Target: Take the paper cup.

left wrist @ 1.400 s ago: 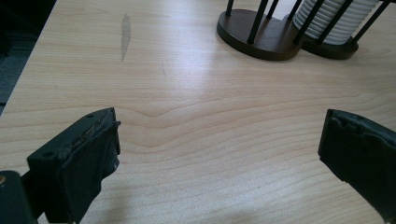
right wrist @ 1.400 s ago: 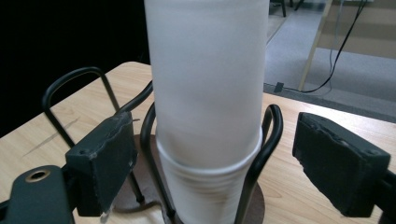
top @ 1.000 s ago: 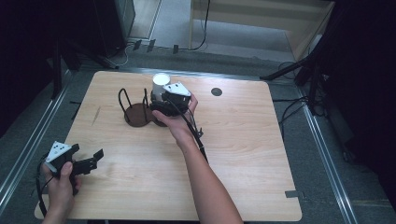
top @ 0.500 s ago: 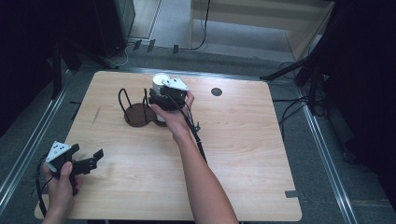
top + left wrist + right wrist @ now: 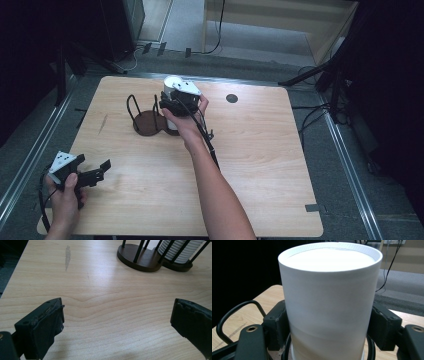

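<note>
Jaws of the right tool (image 5: 325, 327) have just been closing and now press both sides of the white cup (image 5: 329, 300) standing in the wire holder (image 5: 146, 120) on the tabletop (image 5: 260, 165) — seemingly to lift it — while the left tool (image 5: 117, 322) waits open, empty.

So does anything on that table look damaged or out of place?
Only small wear. The wooden table has a pale scuff near its left side, and the left gripper has ragged, frayed pads. The white cup stands upright in its holder.
</note>
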A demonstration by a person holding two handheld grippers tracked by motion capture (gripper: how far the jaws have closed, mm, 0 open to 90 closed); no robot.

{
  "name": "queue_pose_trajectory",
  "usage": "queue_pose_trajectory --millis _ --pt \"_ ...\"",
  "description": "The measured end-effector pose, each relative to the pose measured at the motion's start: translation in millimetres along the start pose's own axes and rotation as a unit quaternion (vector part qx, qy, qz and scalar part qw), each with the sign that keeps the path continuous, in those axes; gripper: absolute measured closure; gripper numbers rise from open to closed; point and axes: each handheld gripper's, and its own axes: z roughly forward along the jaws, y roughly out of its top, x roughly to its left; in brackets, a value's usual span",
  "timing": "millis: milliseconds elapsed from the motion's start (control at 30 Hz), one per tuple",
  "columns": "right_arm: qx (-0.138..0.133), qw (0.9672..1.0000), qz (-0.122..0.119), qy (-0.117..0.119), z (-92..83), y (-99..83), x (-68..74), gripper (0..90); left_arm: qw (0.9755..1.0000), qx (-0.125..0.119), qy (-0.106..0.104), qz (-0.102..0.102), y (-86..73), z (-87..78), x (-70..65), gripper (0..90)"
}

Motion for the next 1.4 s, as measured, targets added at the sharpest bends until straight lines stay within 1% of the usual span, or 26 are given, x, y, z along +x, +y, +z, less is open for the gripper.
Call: queue_pose_trajectory --millis 167,333,367,533,700,767,800,1000,1033,1200,1400 --pt "0.004 0.9999 -0.012 0.0 -0.9 3.5 0.6 26.4 1.0 -0.001 0.0 -0.001 0.0 0.1 0.0 0.0" --pt "-0.007 1.0 -0.005 0.003 -3.4 8.7 -0.6 26.7 1.0 -0.001 0.001 -0.002 0.0 0.2 0.0 0.0" --pt "-0.011 0.9999 -0.003 0.001 -5.2 13.2 -0.2 26.9 1.0 0.0 0.001 -0.002 0.0 0.2 0.2 0.0" --pt "-0.024 0.9997 -0.004 0.007 -10.1 24.4 0.5 27.1 1.0 0.0 -0.001 -0.002 0.1 0.1 0.7 0.0" --pt "-0.037 0.9991 0.017 0.014 -18.6 37.6 2.9 27.4 1.0 -0.001 0.001 0.0 0.1 0.2 0.3 0.0" --pt "-0.044 0.9988 0.013 0.012 -20.9 42.7 3.9 27.5 1.0 -0.001 0.0 0.0 0.0 0.1 0.3 0.0" --pt "-0.045 0.9988 0.015 0.012 -22.7 45.1 4.7 27.5 1.0 -0.001 0.0 -0.001 0.0 0.1 0.4 0.0" --pt "-0.061 0.9979 0.013 0.017 -34.0 58.7 6.0 27.6 1.0 0.0 -0.001 0.0 0.1 0.0 0.7 0.0" --pt "-0.062 0.9977 0.018 0.018 -36.7 60.2 6.4 27.6 1.0 0.001 -0.002 0.0 0.1 -0.1 0.8 0.0" --pt "-0.065 0.9976 0.016 0.016 -48.2 63.8 5.1 27.6 1.0 -0.002 -0.002 0.001 0.0 0.1 0.7 0.0" --pt "-0.072 0.9972 0.016 0.012 -63.4 64.9 -2.7 27.6 1.0 -0.002 -0.001 0.001 0.1 0.4 -0.1 0.0"
